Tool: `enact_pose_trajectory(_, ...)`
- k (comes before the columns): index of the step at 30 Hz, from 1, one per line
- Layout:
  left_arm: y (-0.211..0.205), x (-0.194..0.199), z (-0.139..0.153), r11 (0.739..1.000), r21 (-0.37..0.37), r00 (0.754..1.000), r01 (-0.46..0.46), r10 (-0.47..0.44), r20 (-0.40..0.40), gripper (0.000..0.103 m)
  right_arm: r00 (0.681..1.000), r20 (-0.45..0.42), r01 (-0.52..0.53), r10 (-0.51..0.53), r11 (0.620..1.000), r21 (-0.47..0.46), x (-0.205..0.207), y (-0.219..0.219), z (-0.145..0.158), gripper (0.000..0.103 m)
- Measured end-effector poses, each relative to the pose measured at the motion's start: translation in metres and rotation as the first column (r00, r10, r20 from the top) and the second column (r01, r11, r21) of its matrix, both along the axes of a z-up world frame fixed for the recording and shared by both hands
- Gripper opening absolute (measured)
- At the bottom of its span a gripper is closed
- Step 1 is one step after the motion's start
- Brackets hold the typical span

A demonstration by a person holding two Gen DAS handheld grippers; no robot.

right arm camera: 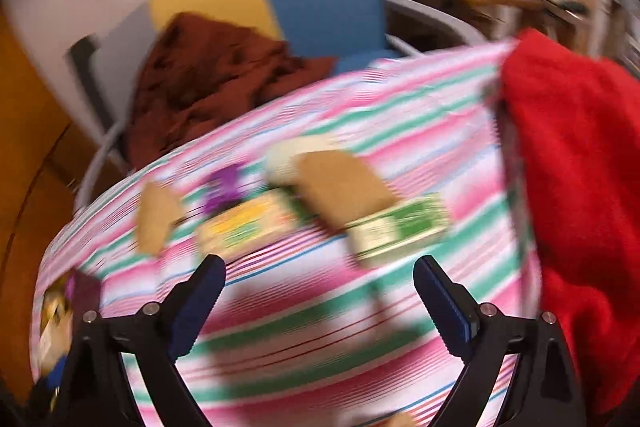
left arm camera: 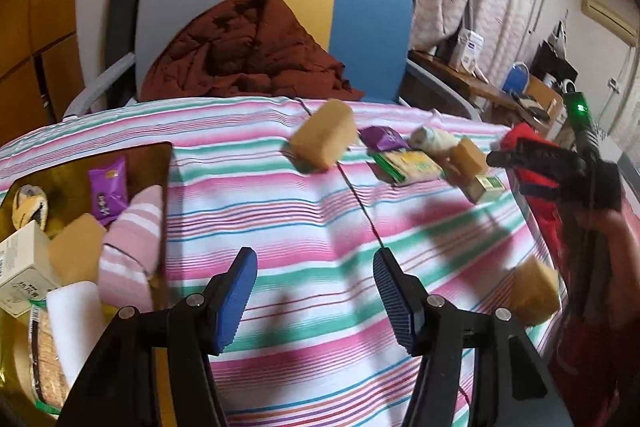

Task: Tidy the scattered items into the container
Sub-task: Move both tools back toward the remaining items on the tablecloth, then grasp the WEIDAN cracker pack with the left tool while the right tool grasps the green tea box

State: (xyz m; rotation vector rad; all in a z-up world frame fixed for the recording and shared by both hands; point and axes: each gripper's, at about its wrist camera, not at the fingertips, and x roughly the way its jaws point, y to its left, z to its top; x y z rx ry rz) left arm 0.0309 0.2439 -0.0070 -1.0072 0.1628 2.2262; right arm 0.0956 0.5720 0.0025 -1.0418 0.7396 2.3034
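Both my grippers, left [left arm camera: 316, 291] and right [right arm camera: 320, 301], gape wide and empty, lined up for sponge [left arm camera: 325, 140] pickup; container [left arm camera: 160, 155] half-filled.

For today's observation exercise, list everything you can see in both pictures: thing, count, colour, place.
Sponges: four tan, three on the striped cloth, one in the tray.
Purple packets: two, one on the cloth, one in the tray.
Green-and-yellow boxes: two, on the cloth.
Pink striped sock: one, in the tray.
Gold tray: one, left edge of the table.
Chair: one, grey, yellow, blue, behind the table.
Left gripper: open, empty.
Right gripper: open, empty.
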Motion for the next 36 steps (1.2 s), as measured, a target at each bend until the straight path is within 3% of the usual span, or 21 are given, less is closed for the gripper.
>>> enact_pose_trajectory(3, 0.008, 0.001, -0.004, 1.0, -0.018, 1.0, 0.018, -0.018, 0.001, 0.061, 0.996, 0.006, 0.092, -0.092, 0.992, -0.087, 0.004, 0.033, -0.016, 0.096)
enact_pose_trajectory(6, 0.017, 0.003, -0.009, 0.999, -0.034, 0.999, 0.034, -0.034, 0.006, 0.061, 0.992, -0.037, 0.115, -0.122, 0.983, -0.143, 0.004, 0.048, -0.023, 0.096)
enact_pose_trajectory(9, 0.026, 0.002, -0.013, 0.998, -0.045, 0.999, 0.045, -0.044, 0.014, 0.061, 0.994, -0.031, 0.097, -0.102, 0.987, -0.132, -0.007, 0.052, -0.025, 0.095)
enact_pose_trajectory(11, 0.032, 0.002, -0.015, 0.997, -0.049, 0.998, 0.055, -0.054, 0.017, 0.061, 0.997, 0.014, 0.082, -0.081, 0.99, -0.113, -0.016, 0.052, -0.03, 0.088)
enact_pose_trajectory(18, 0.059, -0.006, -0.021, 0.993, -0.076, 0.996, 0.094, -0.093, 0.015, 0.061, 0.993, 0.115, 0.036, -0.026, 0.996, -0.083, -0.033, 0.048, -0.042, 0.085)
enact_pose_trajectory(23, 0.091, -0.016, -0.018, 0.986, -0.099, 0.99, 0.135, -0.139, -0.031, 0.061, 0.994, 0.106, 0.041, -0.028, 0.991, -0.129, -0.023, 0.048, -0.041, 0.072)
enact_pose_trajectory(33, 0.16, -0.04, -0.023, 0.965, -0.149, 0.966, 0.218, -0.235, -0.107, 0.061, 0.996, 0.049, 0.085, -0.076, 0.972, -0.22, -0.014, 0.056, -0.042, 0.077)
enact_pose_trajectory(36, 0.184, -0.047, -0.021, 0.95, -0.188, 0.946, 0.248, -0.279, -0.165, 0.063, 0.996, 0.056, 0.078, -0.067, 0.972, -0.223, -0.017, 0.055, -0.043, 0.077)
